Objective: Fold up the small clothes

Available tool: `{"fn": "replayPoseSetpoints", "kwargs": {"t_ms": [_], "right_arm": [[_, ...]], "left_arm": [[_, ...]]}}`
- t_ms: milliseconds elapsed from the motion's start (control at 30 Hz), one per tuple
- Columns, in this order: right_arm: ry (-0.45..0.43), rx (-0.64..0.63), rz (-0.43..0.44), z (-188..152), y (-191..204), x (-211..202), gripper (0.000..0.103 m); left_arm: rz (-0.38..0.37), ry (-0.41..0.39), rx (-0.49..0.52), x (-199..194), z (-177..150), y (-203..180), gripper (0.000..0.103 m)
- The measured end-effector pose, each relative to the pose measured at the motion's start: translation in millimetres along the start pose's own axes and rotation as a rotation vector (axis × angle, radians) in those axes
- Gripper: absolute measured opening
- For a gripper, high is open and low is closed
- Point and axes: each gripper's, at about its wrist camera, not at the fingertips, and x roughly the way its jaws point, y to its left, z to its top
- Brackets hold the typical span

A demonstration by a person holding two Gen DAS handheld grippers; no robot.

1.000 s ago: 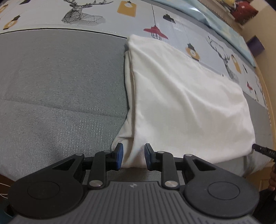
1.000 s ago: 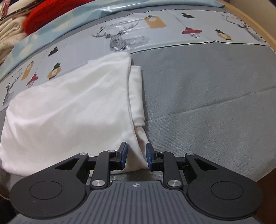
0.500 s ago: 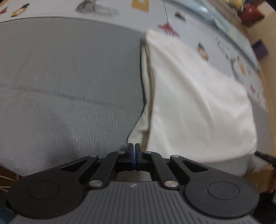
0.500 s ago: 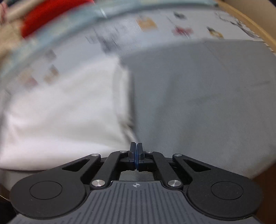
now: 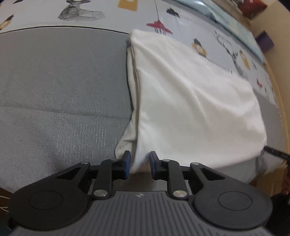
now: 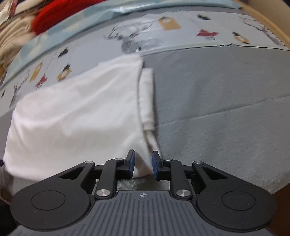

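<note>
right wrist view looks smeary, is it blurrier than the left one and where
Right wrist view: yes, motion blur smears the red fabric and bedding at upper left, and softens the white garment; the right gripper stays sharp. Left wrist view: milder, with the garment slightly soft and the grey cover weave crisp. Both bend straight edges, fisheye style.

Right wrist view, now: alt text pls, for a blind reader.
The open right gripper straddles the near corner of a folded white cloth garment lying on a grey fabric bed surface. Behind lies a pale printed sheet with deer and lantern motifs.
</note>
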Motion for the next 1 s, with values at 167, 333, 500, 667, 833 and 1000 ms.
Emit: {"fn": "replayPoseSetpoints", "kwargs": {"t_ms": [167, 333, 500, 667, 833, 1000], "right_arm": [[-0.003, -0.059, 0.011, -5.9, 8.7, -1.2, 0.002], [-0.090, 0.040, 0.058, -3.2, -13.5, -24.2, 0.001], [0.068, 0.047, -0.136, -10.3, -21.9, 3.0, 0.000], [-0.134, 0.023, -0.074, 0.2, -10.1, -22.7, 0.002], [-0.139, -0.027, 0.007, 4.2, 7.8, -13.7, 0.003], [0.006, -0.094, -0.066, 5.8, 30.0, 20.5, 0.018]], "left_arm": [[-0.029, -0.047, 0.031, -5.5, -2.6, 0.3, 0.004], [-0.019, -0.024, 0.017, -4.4, -6.9, 7.7, 0.003], [0.018, 0.033, 0.020, 9.5, -8.1, 5.5, 0.004], [-0.039, -0.115, -0.070, -10.6, 2.5, 15.9, 0.005], [-0.086, -0.135, -0.039, -9.3, 10.9, -3.5, 0.005], [0.036, 0.030, -0.036, 27.8, 8.6, -4.0, 0.012]]}}
